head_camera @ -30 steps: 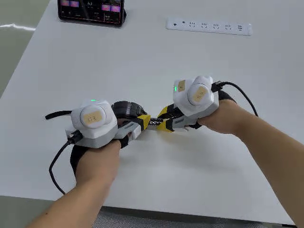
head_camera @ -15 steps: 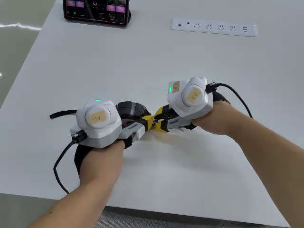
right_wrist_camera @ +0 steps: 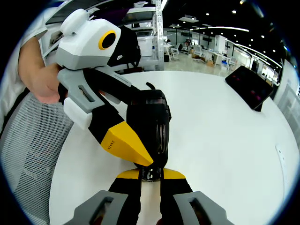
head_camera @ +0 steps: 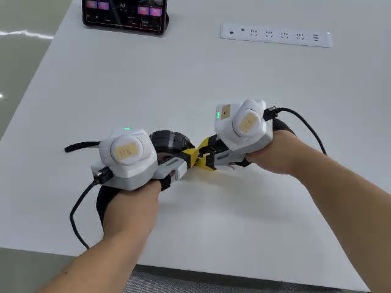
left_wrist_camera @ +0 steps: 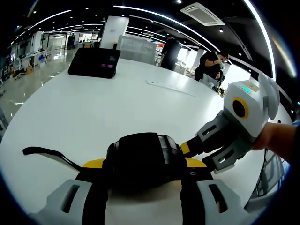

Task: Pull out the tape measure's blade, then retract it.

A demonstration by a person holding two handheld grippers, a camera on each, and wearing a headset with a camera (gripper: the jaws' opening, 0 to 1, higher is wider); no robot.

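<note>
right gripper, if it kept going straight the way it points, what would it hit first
The tape measure: its black case sits directly ahead of the right gripper, which is shut on the blade tip. The left gripper clamps the case. The gap looks tiny, though fisheye depth is uncertain.

I see a matte white tabletop (head_camera: 183, 79), with a long white power strip (head_camera: 276, 35) and a black pink-lit screen device (head_camera: 125, 13) at its far edge. Glossy grey-green floor (head_camera: 24, 55) on the left. Open-plan hall, ceiling strip lights (right_wrist_camera: 225, 29), grey mesh chair (right_wrist_camera: 33, 154).
</note>
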